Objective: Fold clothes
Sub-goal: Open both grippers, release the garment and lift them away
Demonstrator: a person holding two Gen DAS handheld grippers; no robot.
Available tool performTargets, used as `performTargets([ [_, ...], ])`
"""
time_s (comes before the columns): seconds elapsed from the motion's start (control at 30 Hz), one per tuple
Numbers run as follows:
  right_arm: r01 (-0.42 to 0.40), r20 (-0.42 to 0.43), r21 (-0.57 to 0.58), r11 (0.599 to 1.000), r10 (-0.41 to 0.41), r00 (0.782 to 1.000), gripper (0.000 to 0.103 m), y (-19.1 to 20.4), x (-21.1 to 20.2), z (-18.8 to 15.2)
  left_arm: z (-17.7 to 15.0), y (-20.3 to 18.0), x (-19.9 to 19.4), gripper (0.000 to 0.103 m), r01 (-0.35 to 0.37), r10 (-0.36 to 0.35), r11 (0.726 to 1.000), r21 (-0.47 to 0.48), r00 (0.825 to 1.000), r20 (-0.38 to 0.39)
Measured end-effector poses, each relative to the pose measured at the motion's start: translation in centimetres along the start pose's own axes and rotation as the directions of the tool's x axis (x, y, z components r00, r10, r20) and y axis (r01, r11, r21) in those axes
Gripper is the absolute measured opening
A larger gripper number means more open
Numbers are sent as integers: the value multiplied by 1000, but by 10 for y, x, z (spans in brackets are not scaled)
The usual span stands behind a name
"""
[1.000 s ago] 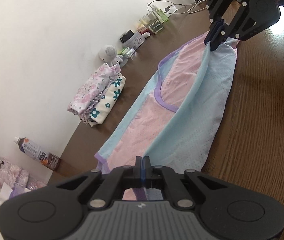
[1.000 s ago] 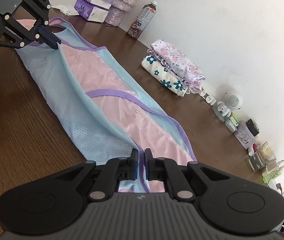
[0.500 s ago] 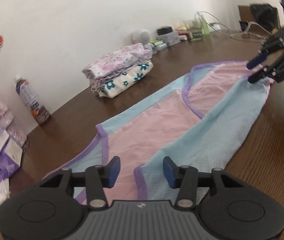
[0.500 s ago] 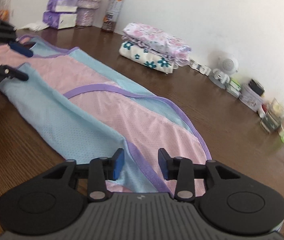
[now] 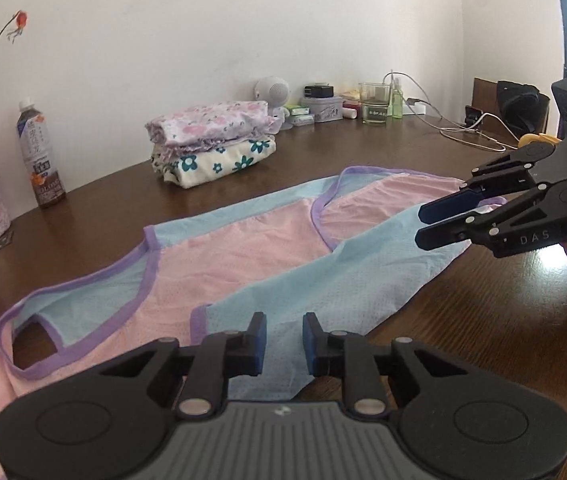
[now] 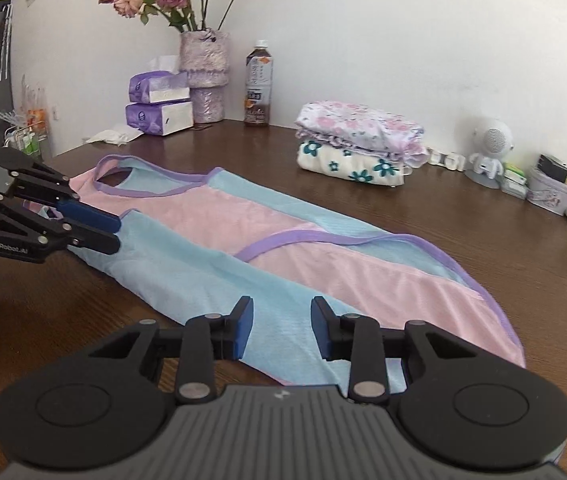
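- So: pink-and-blue garment (image 5: 243,256) lay flat on the brown table (image 5: 483,320), one long side already folded over so a blue panel covered part of the pink; purple trim along the edges.
- Left gripper (image 5: 283,340) sat over the strap end, jaws parted by a narrow gap after just narrowing; blue pads clear of the fabric, nothing pinched. Cloth showed through the gap, but height above it couldn't be read.
- Right gripper (image 6: 281,330) sat over the hem end, jaws apart and a bit wider than the left's, also just narrowing, nothing gripped.
- Garment's near edge was hidden under each gripper body in its own view, so the corners there weren't checkable.
- Right gripper in the left view (image 5: 447,222): cut off by the frame; only a sliver of the person's hand showed.
- Folded floral stack (image 6: 357,148) sat by the wall, well apart from the garment.
- Small clutter beyond the white speaker (image 6: 489,148) was too small to identify.
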State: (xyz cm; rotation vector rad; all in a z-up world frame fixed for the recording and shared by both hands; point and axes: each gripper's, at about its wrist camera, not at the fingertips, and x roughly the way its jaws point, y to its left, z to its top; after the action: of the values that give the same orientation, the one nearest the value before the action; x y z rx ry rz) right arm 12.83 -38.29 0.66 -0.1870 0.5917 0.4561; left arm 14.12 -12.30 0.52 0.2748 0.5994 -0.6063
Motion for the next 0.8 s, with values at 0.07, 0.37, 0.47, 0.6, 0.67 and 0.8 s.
performTargets([
  [0.07, 6, -13, 10, 1000, -6, 1000, 30, 5, 12, 3, -4, 11, 3, 20, -7, 6, 998, -62, 1000, -5],
  [0.37, 160, -57, 205, 966, -152, 987, 34, -33, 7, -17, -15, 54, -1, 29, 51, -44, 946, -319, 999, 31],
  [0.47, 208, -70, 266, 941, -197, 978, 34, -50, -4, -28, -15, 52, -1, 30, 50, -42, 947, -319, 999, 32],
  [0.6, 243, -79, 304, 921, -230, 970, 33, -63, -13, -39, -15, 52, -3, 35, 61, -51, 943, -327, 998, 39],
  [0.67, 251, -82, 303, 919, -238, 968, 33, -62, -15, -40, -15, 51, -6, 39, 61, -46, 943, -328, 997, 54],
  [0.8, 223, -18, 318, 921, -229, 973, 33, -50, -28, -38, -15, 51, -37, 61, 25, 17, 945, -325, 992, 129],
])
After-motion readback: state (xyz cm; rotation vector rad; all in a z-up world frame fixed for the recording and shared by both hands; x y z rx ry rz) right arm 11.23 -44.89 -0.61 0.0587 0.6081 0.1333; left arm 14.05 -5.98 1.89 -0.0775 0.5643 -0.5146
